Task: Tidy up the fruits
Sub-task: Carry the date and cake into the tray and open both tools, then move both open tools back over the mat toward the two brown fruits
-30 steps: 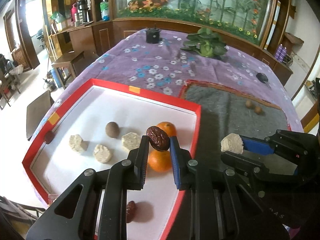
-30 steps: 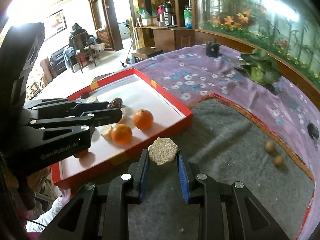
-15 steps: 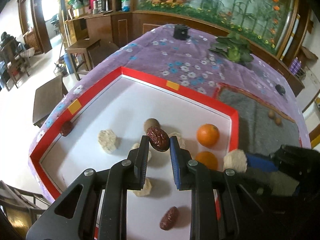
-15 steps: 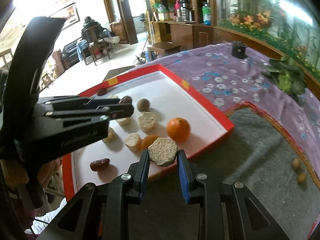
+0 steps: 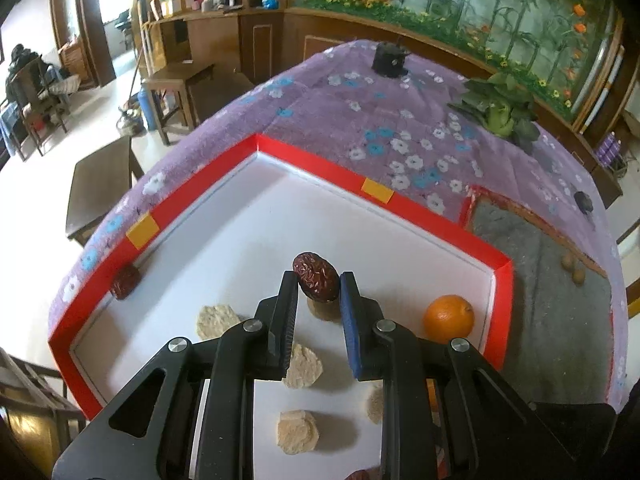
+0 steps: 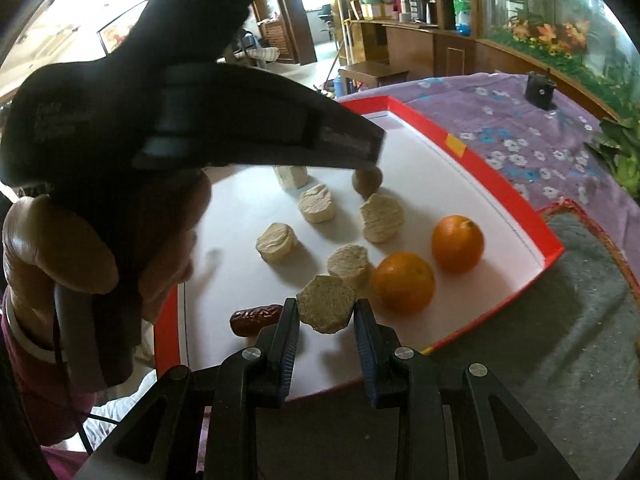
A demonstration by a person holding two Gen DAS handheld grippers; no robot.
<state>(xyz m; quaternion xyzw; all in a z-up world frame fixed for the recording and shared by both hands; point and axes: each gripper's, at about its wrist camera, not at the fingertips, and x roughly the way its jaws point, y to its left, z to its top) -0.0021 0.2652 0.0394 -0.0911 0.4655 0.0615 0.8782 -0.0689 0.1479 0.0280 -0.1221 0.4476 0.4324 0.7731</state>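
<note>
No words, numbers or signs can be read here. The bottles on the far shelf are too small and blurry, and the dark gripper shows no clear letters.

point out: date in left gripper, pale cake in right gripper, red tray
date (image 5: 315,282), left wrist view, wrinkled middle
pale cake (image 6: 326,309), right wrist view, its top face
red tray (image 5: 328,168), left wrist view, far red rim

oranges (image 6: 456,243) in tray (image 5: 404,196) — right of biscuits (image 6: 317,203)
</note>
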